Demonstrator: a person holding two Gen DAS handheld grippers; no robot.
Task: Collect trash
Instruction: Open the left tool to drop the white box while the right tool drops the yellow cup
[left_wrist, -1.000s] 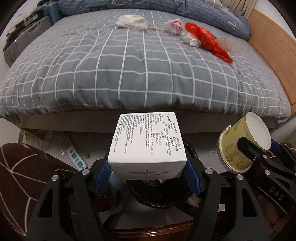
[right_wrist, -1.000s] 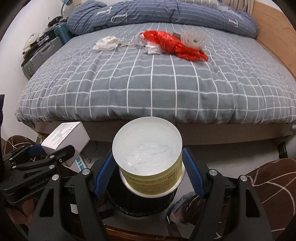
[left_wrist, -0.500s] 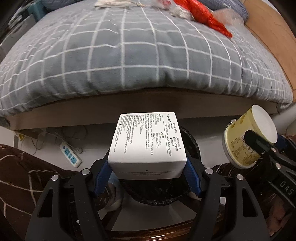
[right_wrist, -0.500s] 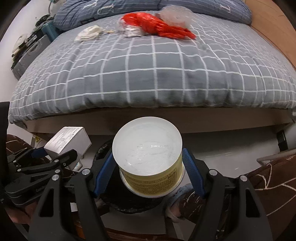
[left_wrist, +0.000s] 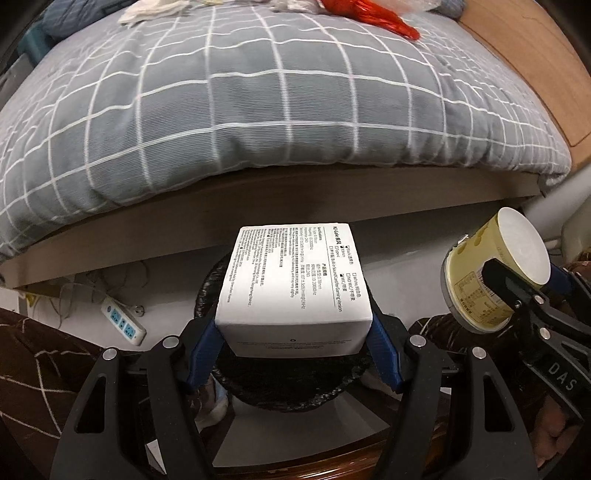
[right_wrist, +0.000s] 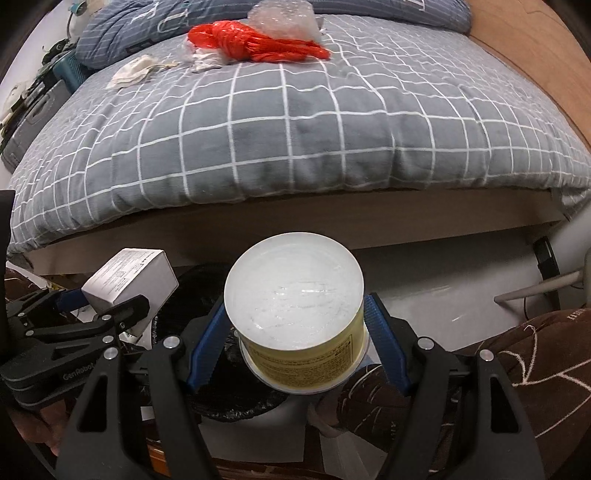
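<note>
My left gripper (left_wrist: 293, 350) is shut on a white printed box (left_wrist: 291, 284), held over a black-lined trash bin (left_wrist: 295, 391) on the floor by the bed. My right gripper (right_wrist: 295, 350) is shut on a yellow tub with a white bottom (right_wrist: 295, 295), beside the bin (right_wrist: 229, 398). The tub also shows at the right of the left wrist view (left_wrist: 491, 273), and the box at the left of the right wrist view (right_wrist: 129, 280). On the bed lie a red plastic bag (right_wrist: 255, 46), clear bubble wrap (right_wrist: 284, 18) and crumpled white tissues (right_wrist: 136, 70).
A grey checked duvet (right_wrist: 295, 129) covers the bed, with its wooden frame (left_wrist: 258, 206) just beyond the bin. A white power strip (left_wrist: 123, 321) and cables lie on the floor at left. Brown patterned fabric (right_wrist: 535, 362) is at both sides. Luggage (right_wrist: 33, 110) stands left of the bed.
Both grippers have tilted down and moved lower toward the floor, so the bin shows more under the box and the bed's trash has slid to the top edge.
</note>
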